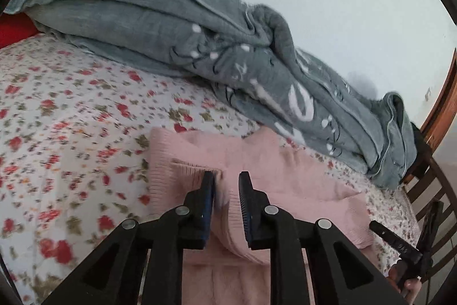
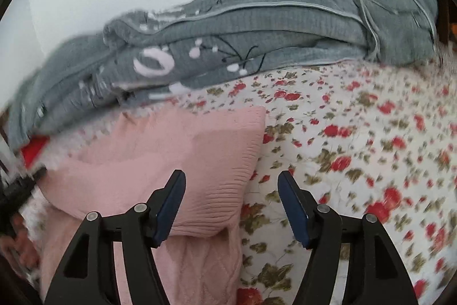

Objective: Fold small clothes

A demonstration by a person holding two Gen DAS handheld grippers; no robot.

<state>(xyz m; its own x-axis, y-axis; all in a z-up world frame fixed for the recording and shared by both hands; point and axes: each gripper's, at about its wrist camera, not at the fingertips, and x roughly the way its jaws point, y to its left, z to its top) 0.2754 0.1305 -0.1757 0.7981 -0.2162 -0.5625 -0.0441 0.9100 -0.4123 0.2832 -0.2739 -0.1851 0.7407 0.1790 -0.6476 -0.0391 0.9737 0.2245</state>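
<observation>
A pink knit sweater (image 1: 274,162) lies partly folded on a floral bedsheet (image 1: 57,105). My left gripper (image 1: 227,176) has its jaws narrowly apart with a ribbed fold of the sweater between them. In the right wrist view the sweater (image 2: 171,150) lies at lower left on the sheet (image 2: 357,147). My right gripper (image 2: 231,176) is open and empty, its left finger over the sweater's ribbed edge, its right finger over the sheet. The right gripper also shows in the left wrist view (image 1: 405,245) at the lower right edge.
A bunched grey blanket (image 1: 200,33) with white patterns lies along the far side of the bed against a pale wall; it also shows in the right wrist view (image 2: 242,27). A red item (image 1: 14,27) sits at far left. A wooden chair (image 1: 428,190) stands at right.
</observation>
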